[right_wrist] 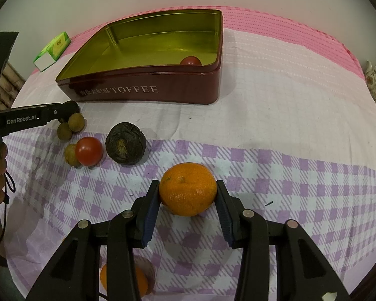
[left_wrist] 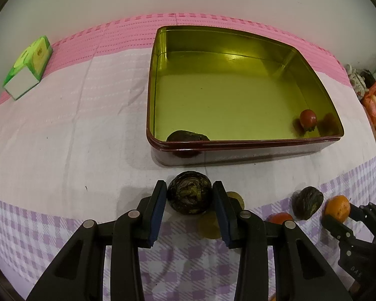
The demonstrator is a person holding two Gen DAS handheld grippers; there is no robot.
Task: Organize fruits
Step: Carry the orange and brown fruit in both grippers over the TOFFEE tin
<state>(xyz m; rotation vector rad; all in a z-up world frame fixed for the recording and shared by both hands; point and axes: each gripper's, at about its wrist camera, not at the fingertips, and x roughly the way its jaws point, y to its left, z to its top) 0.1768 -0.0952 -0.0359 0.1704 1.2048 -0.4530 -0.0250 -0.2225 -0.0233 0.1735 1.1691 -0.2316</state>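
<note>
Dark fruit (left_wrist: 189,192) sits between the pads of the left hand-held gripper (left_wrist: 190,200), just in front of the tin (left_wrist: 238,148), near its left front corner. Both pads appear pressed to its sides; narrow opening, so read as gripped. Whether it is lifted clear of the worktop (left_wrist: 62,138) I cannot tell.

Orange (right_wrist: 188,189) is clamped the same way in the right hand-held gripper (right_wrist: 188,195), further out from the tin front, off its right half.

Already inside the tin: one dark fruit (left_wrist: 188,136) against the front wall, one tomato (left_wrist: 307,118) in the right front corner.

Loose in front of the tin: second dark fruit (right_wrist: 125,143), tomato (right_wrist: 89,151), three small brown fruits (right_wrist: 76,122), another orange (right_wrist: 124,279) nearest the camera.

Judgement: step in hand is the pick, both grips made, transfer not yet done. Next move calls for lifting each fruit over the front wall and releasing low onto bare floor, clear of what lies inside. Round fruit may roll.

Green box (left_wrist: 28,67) far left of the tin, uninvolved.
</note>
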